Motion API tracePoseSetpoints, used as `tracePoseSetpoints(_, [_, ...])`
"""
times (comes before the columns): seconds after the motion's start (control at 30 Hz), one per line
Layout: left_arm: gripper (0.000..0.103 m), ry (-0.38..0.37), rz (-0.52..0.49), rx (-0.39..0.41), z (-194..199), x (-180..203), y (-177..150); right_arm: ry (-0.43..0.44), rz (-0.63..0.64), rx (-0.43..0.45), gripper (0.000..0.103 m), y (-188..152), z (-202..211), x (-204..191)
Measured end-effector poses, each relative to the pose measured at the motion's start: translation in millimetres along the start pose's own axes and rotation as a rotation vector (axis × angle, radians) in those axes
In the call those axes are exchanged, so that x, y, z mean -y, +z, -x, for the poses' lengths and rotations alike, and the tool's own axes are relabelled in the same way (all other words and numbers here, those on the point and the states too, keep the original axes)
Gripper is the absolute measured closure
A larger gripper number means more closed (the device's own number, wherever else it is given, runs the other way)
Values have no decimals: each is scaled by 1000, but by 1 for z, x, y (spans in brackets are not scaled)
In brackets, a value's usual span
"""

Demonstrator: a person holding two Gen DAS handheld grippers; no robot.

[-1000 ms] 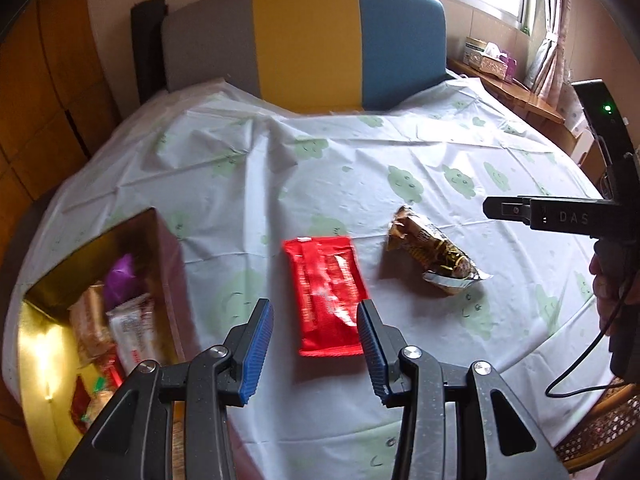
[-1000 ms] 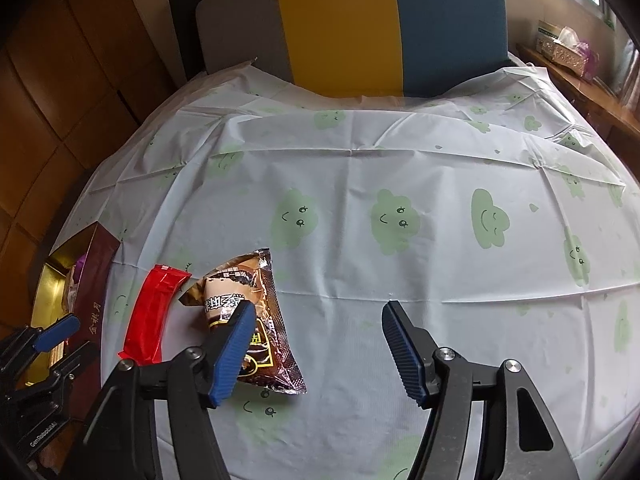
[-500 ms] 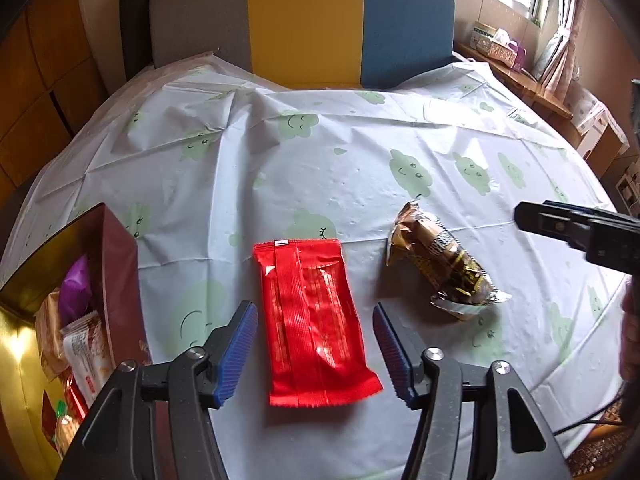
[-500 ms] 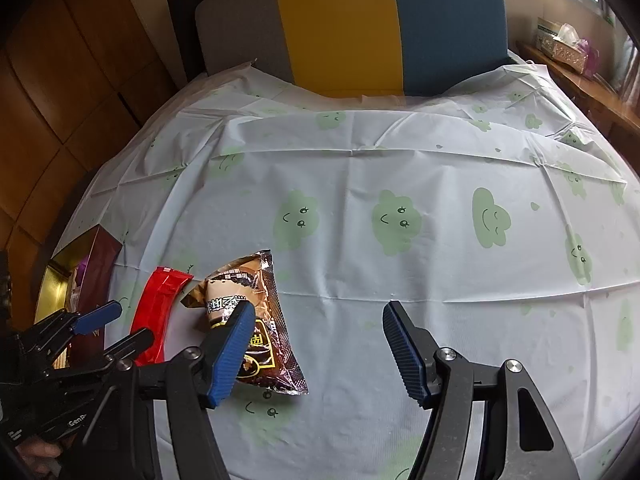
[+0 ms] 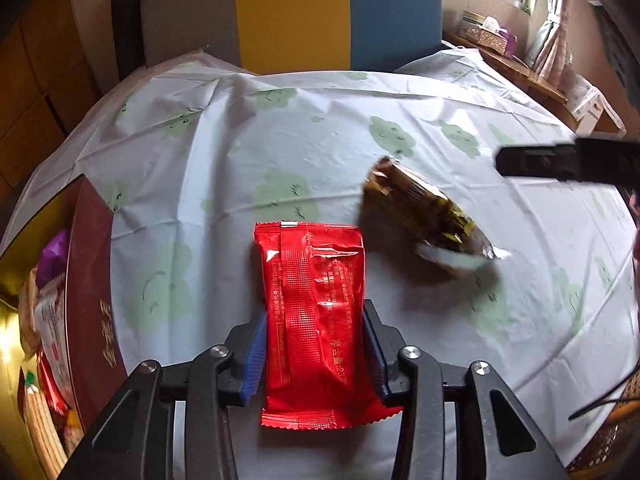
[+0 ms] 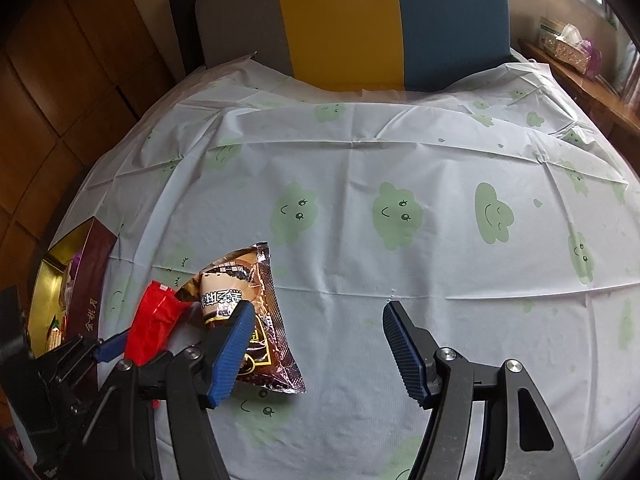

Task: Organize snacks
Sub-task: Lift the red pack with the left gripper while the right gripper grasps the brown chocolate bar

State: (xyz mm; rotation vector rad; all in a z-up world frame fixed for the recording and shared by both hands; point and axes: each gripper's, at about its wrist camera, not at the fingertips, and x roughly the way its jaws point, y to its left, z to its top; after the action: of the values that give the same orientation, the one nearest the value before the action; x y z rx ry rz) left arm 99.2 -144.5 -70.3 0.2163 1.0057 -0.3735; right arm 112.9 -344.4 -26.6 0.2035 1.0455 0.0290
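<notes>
Your left gripper (image 5: 314,354) has just been closing and pinches the red packet (image 5: 316,312); your right gripper (image 6: 316,344) hangs open above the surface (image 6: 440,240).

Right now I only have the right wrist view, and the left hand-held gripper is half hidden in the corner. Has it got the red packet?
Observer: Yes. In the left wrist view the left hand-held gripper has just been closing, and its blue pads press both long edges of the red packet.
Operator: Which end is it holding?
Observer: The near end. The far half reaches out past the fingertips.
Operator: Is there anything in the box yet?
Observer: The box to the gripper's left already holds several packets. One in the near corner looks like a pack of round crackers.
</notes>
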Motion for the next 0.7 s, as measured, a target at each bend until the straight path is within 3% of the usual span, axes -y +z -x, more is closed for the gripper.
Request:
tracePoseSetpoints(0.4, [59, 13, -17, 91, 10, 11, -28, 10, 3, -18, 36, -3, -7, -3])
tracePoseSetpoints(0.7, [59, 8, -15, 118, 11, 10, -33, 152, -8, 14, 36, 0, -7, -10])
